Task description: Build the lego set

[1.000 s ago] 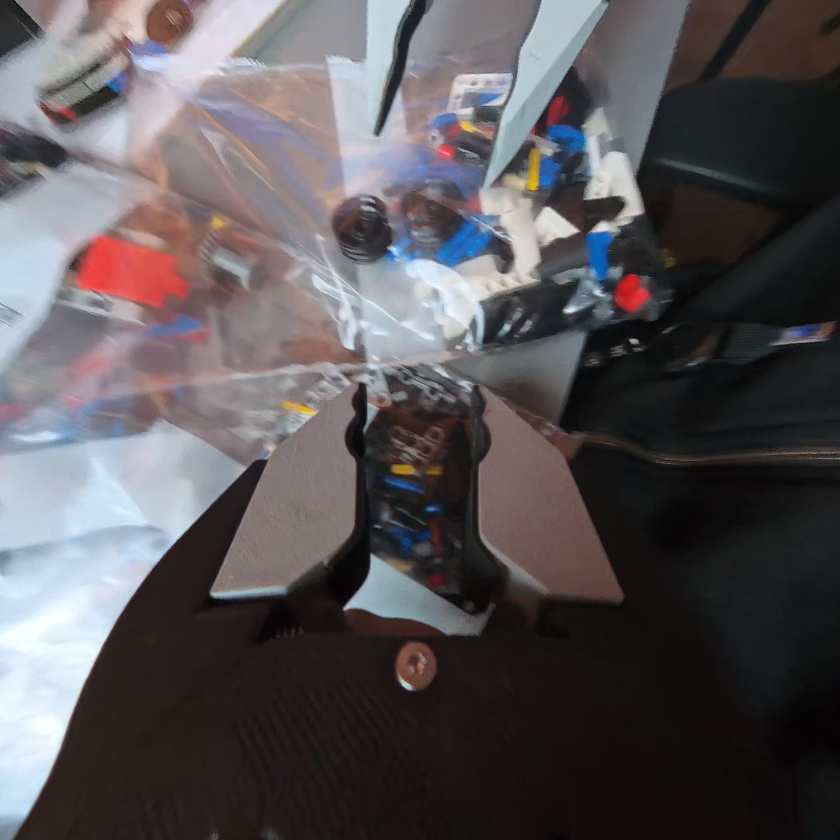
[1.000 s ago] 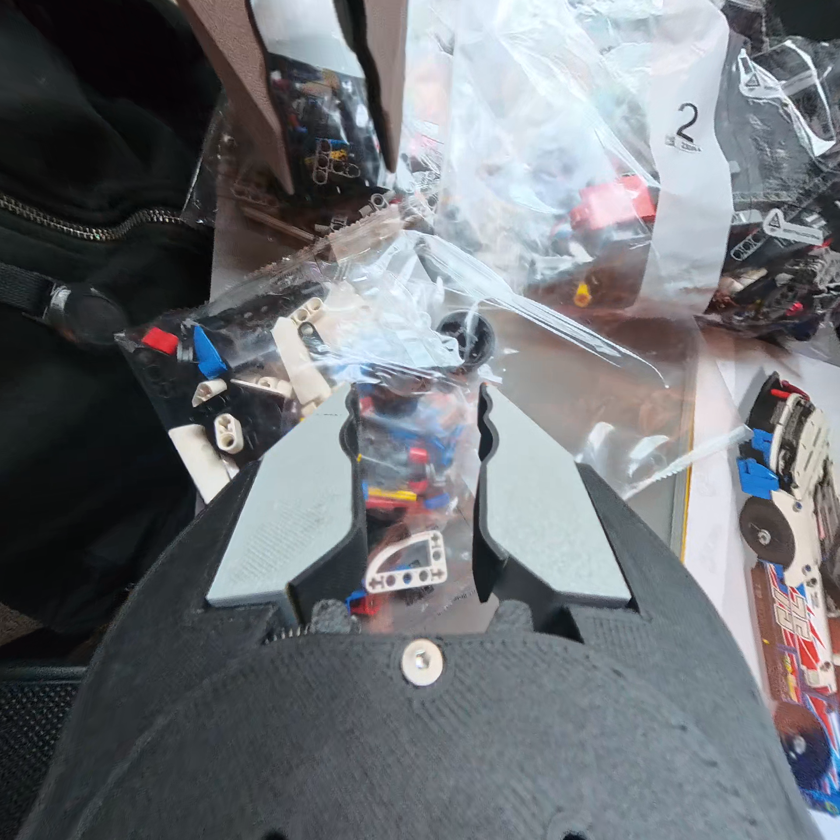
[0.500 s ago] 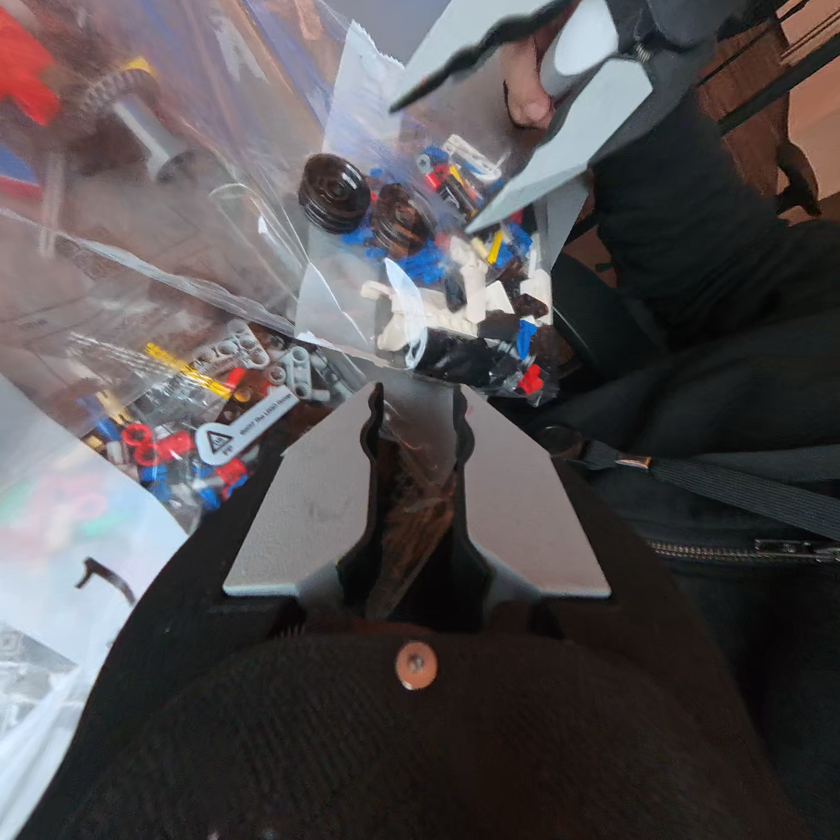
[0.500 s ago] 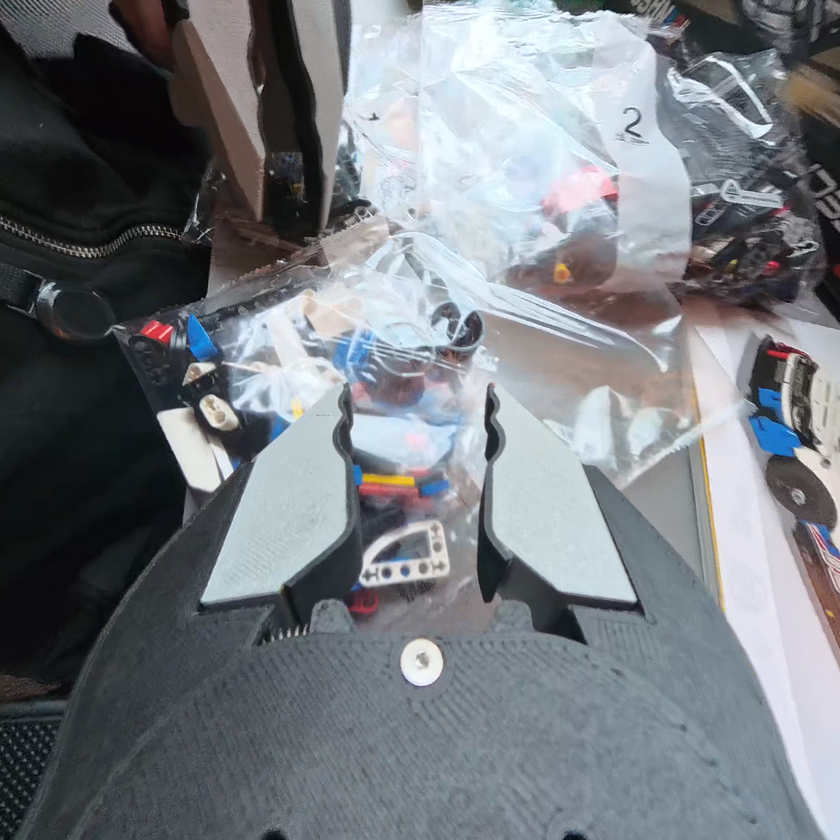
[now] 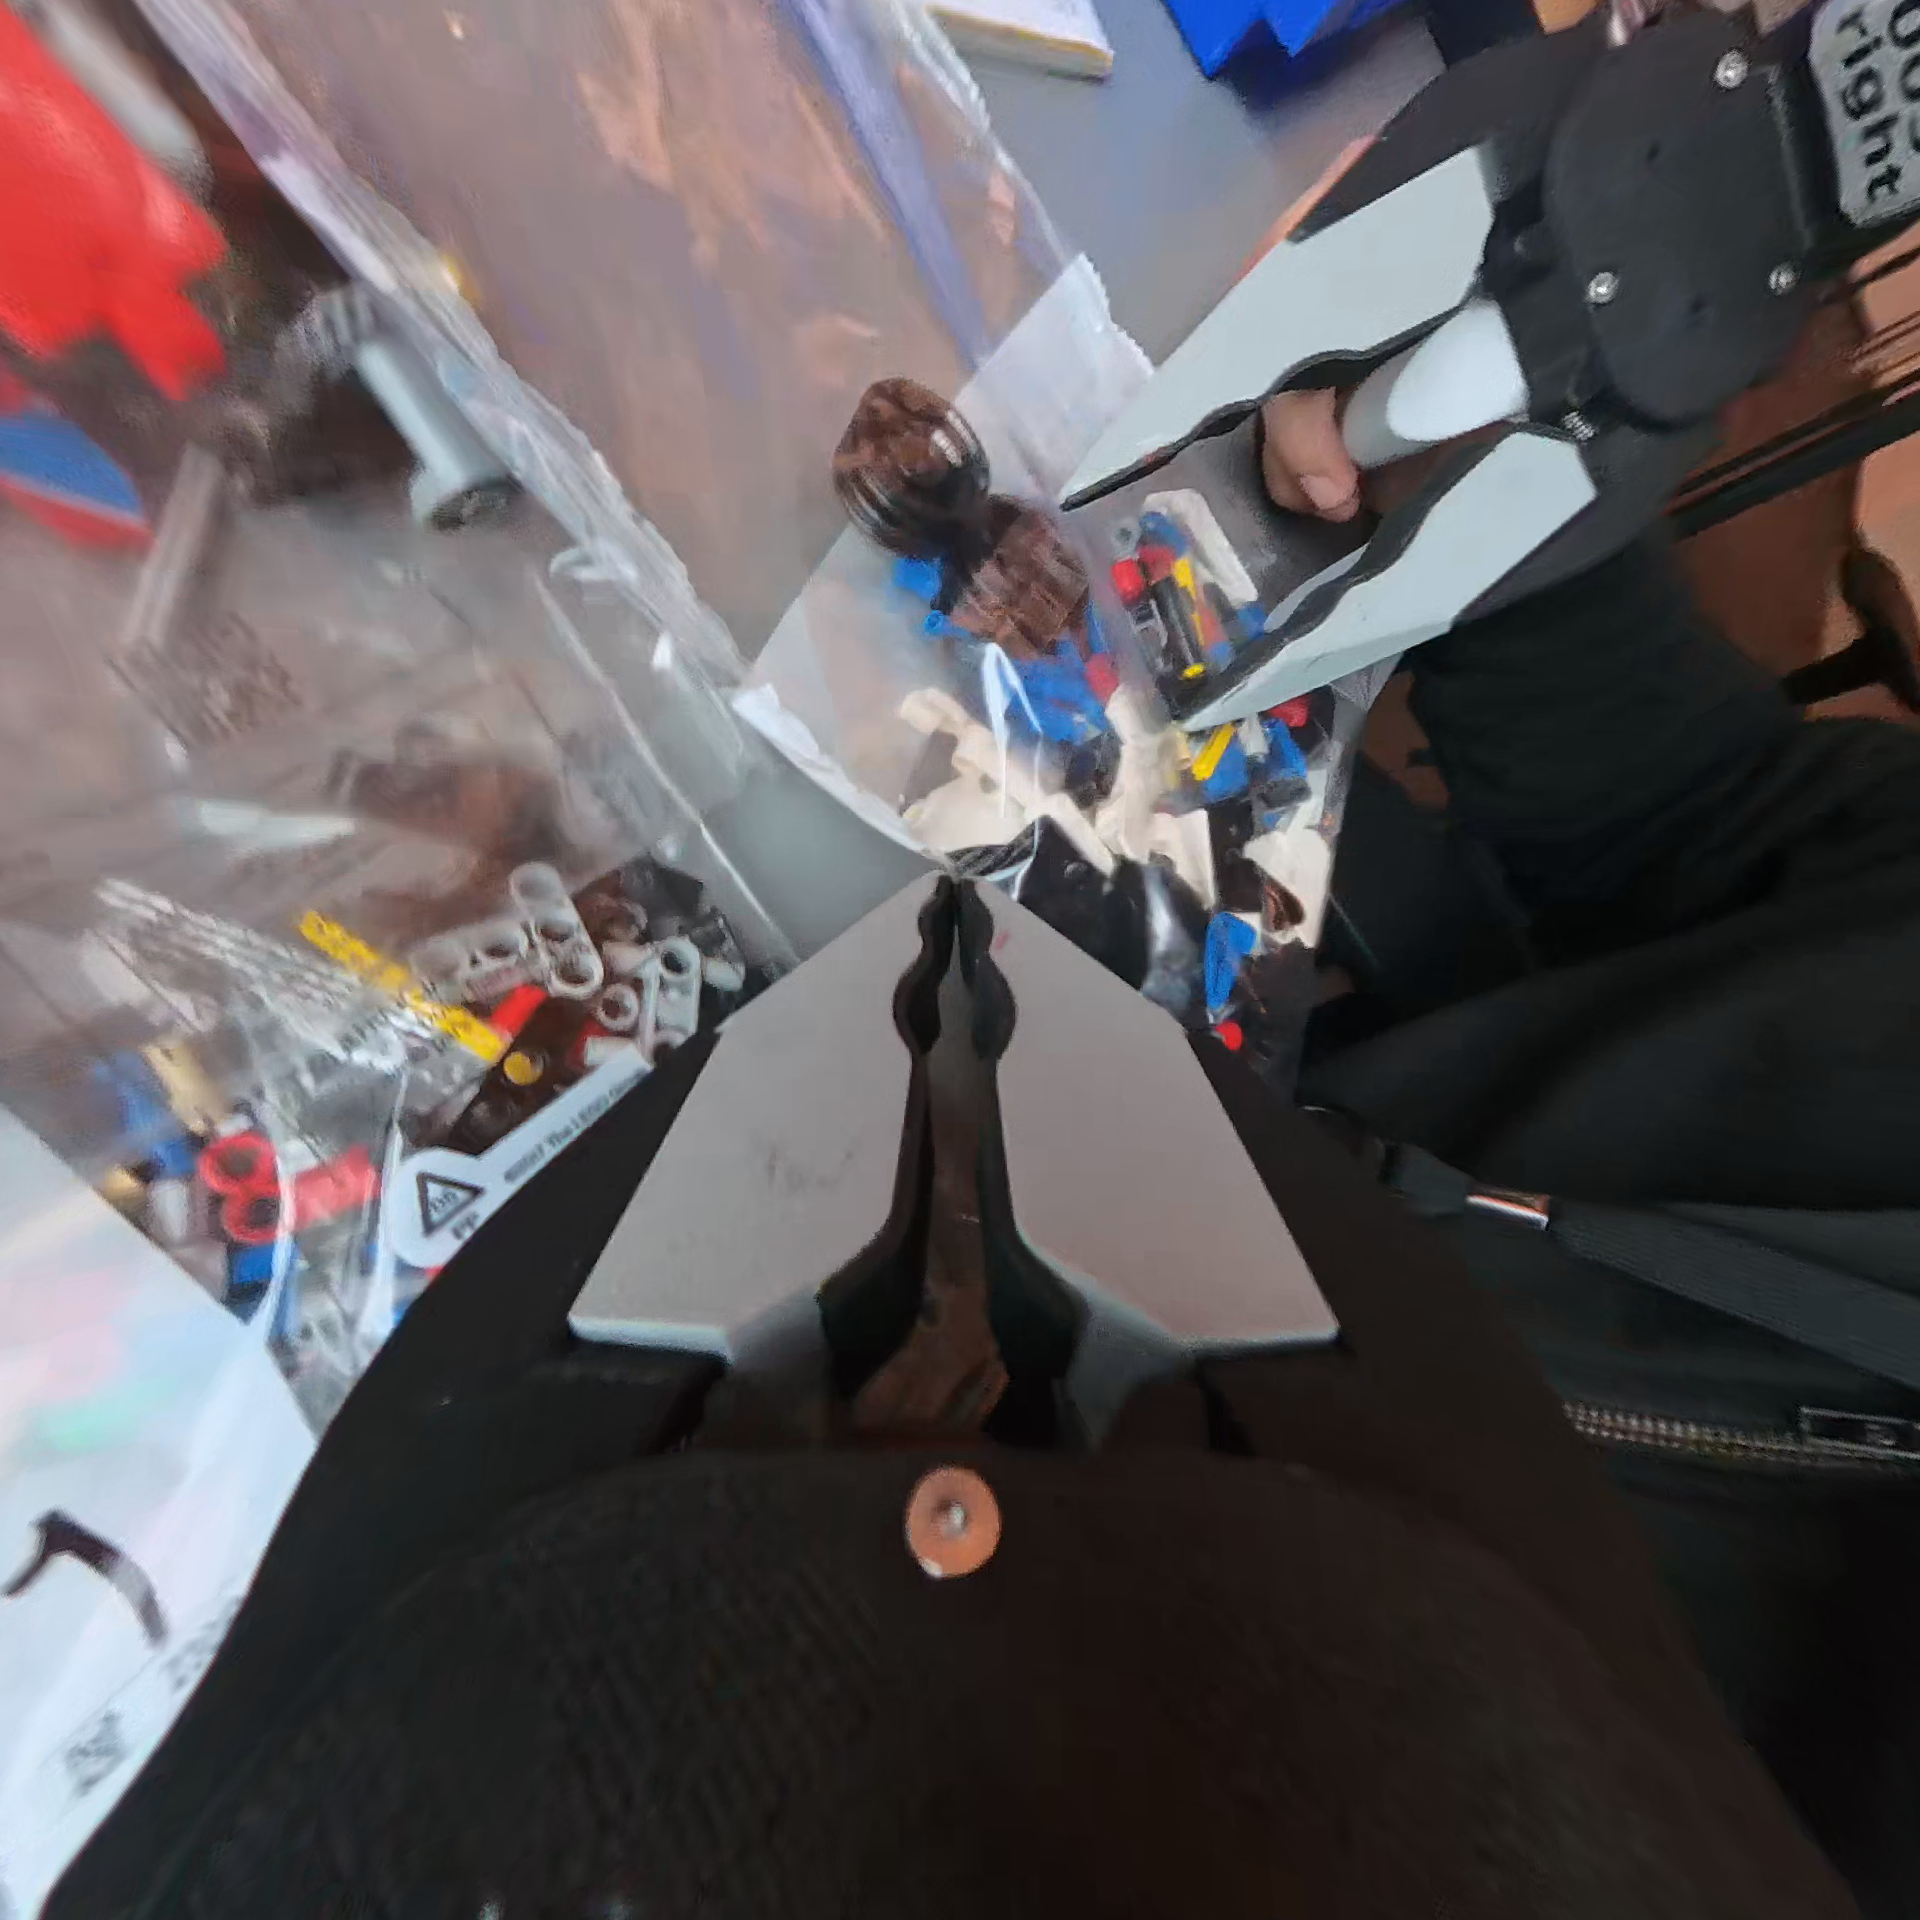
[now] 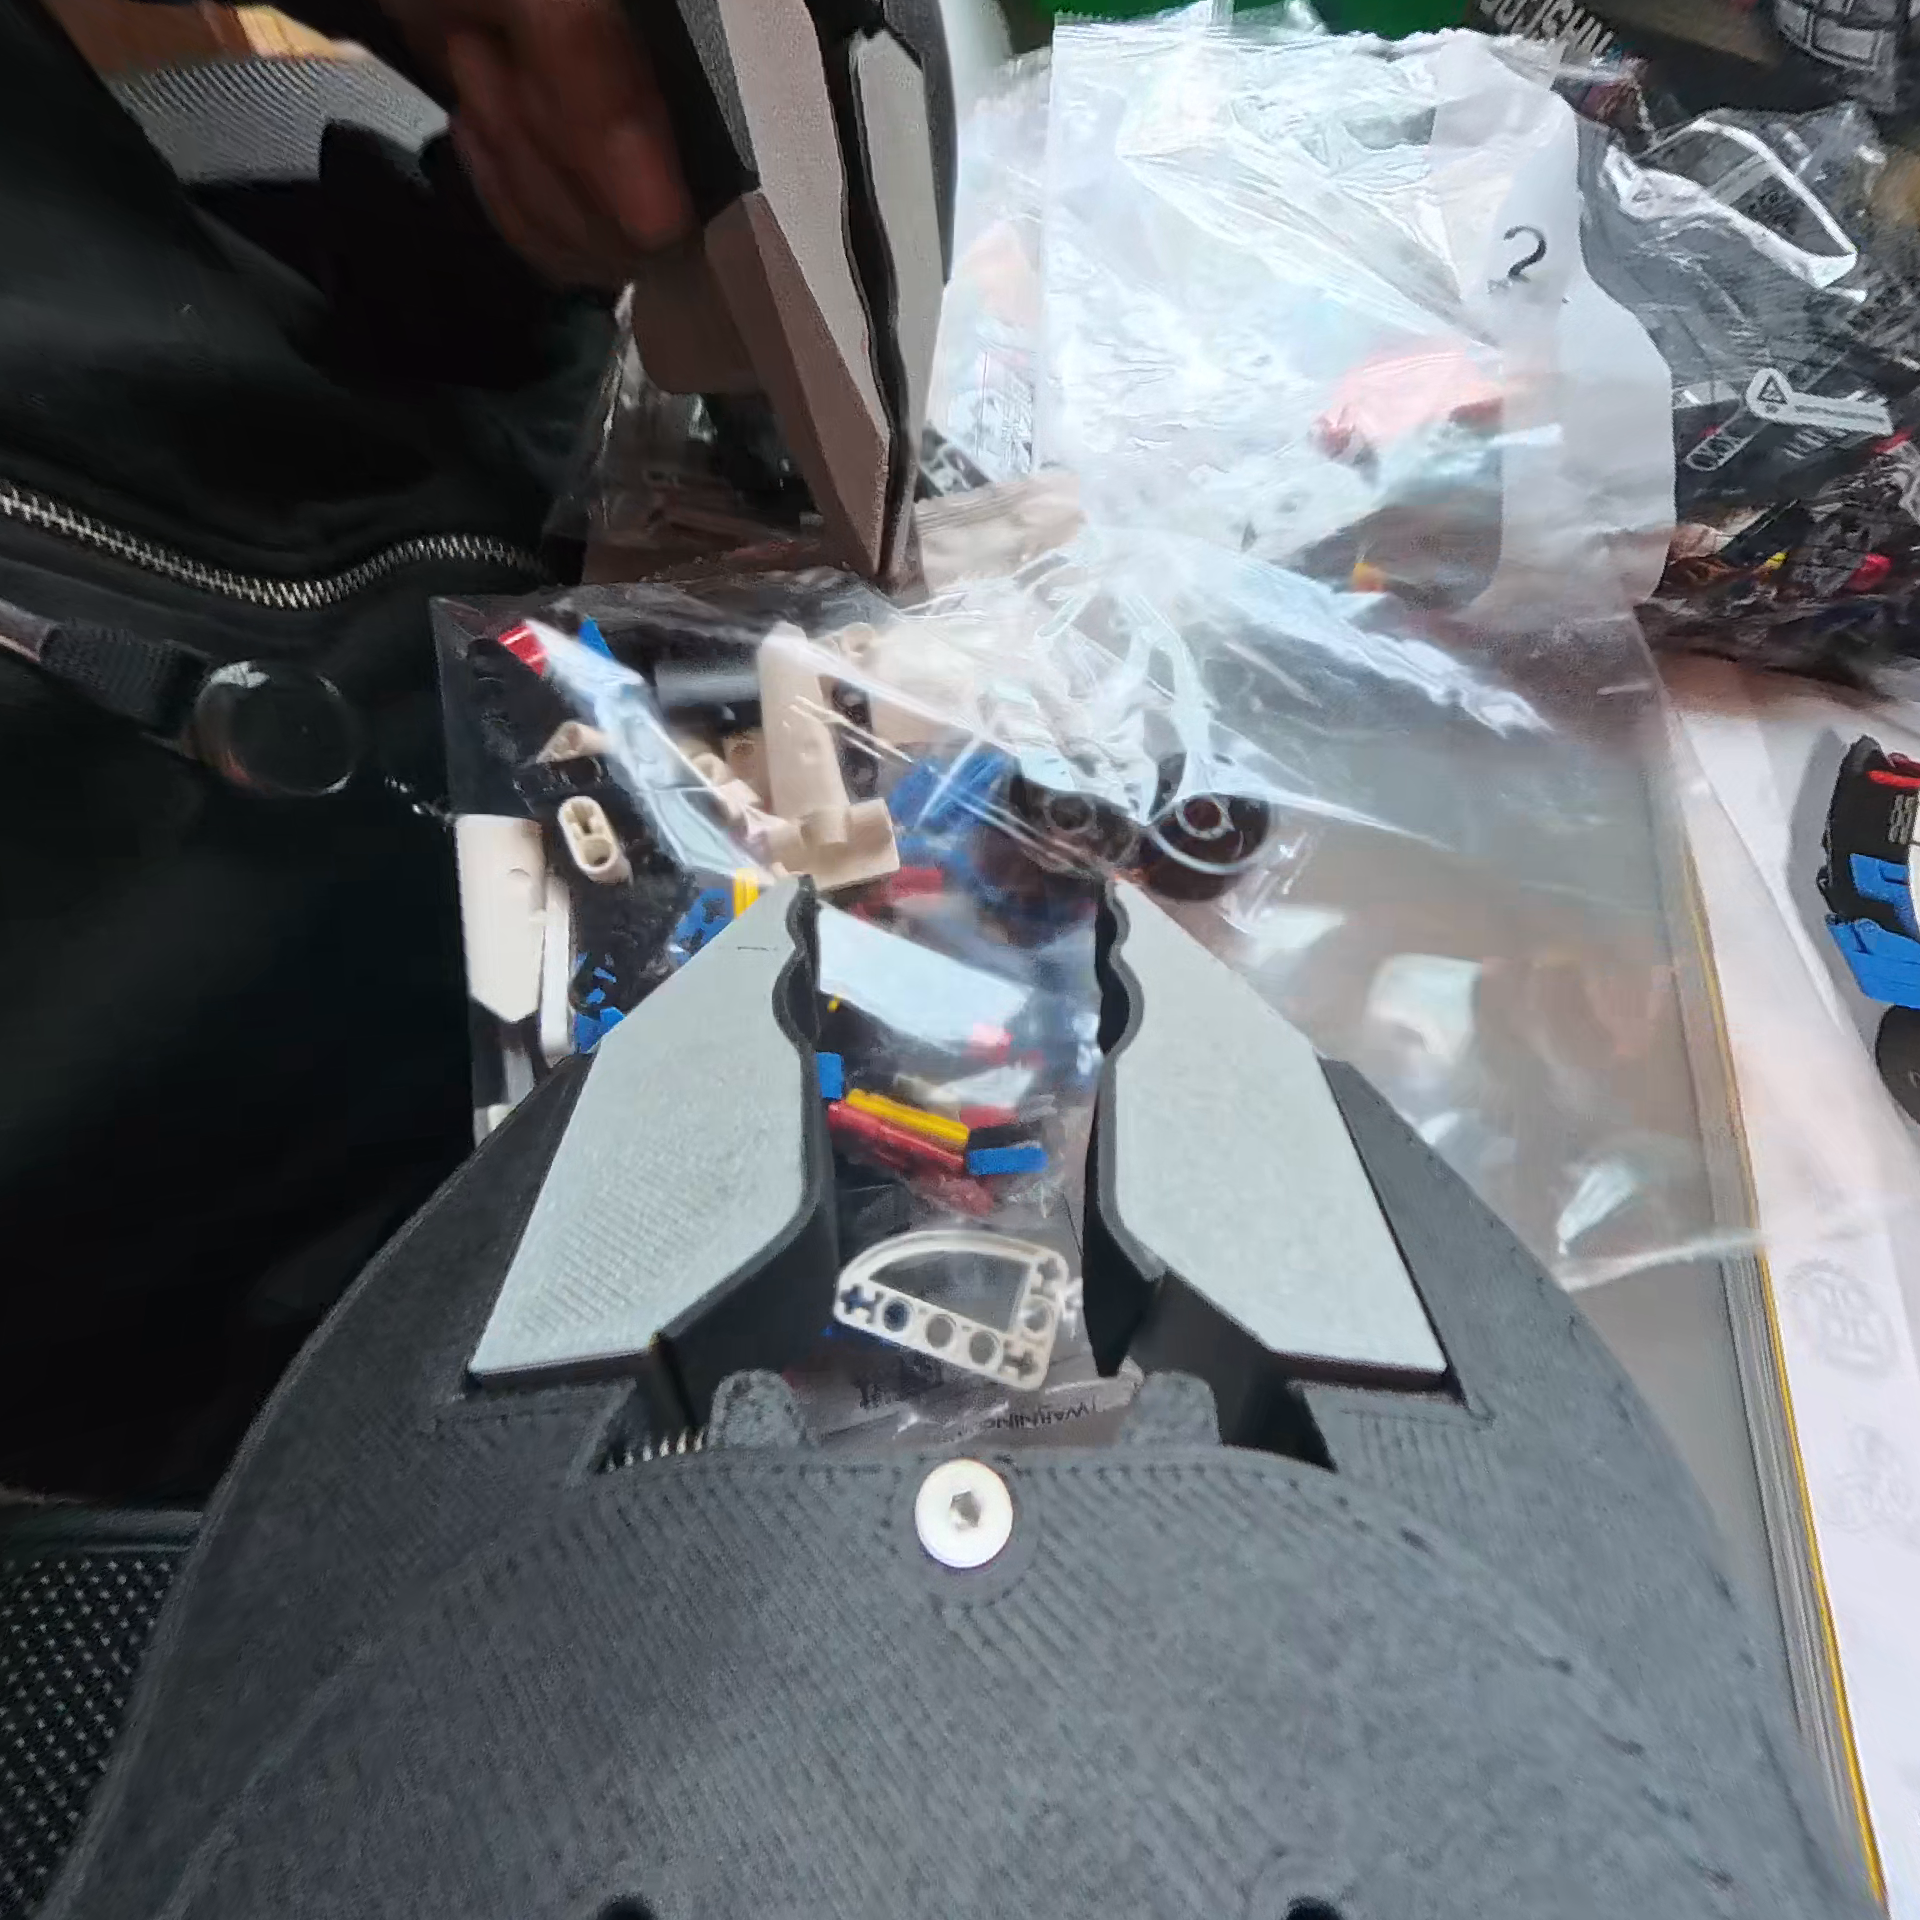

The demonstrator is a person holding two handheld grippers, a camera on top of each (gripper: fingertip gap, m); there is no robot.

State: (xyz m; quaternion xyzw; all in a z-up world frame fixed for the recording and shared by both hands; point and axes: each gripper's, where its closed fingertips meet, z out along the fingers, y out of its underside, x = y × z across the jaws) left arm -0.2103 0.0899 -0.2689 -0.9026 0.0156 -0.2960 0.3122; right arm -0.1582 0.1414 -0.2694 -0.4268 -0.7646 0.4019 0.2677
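Here the left tool [image 5: 951,899] is pinched on a corner of the clear bag of Lego parts [image 5: 1070,665], which stretches ahead toward the right tool [image 5: 1127,608]. That one stands apart, straddling the bag's far end over the worktop [image 5: 1101,156], so it is nearer the loose parts.

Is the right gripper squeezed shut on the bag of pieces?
No, the right gripper is wide open, its fingers either side of the clear bag of pieces.

The red part [image 5: 94,229] is blurred and cut off at the left edge. The booklet [image 6: 1829,1195] is cut off at the right edge.
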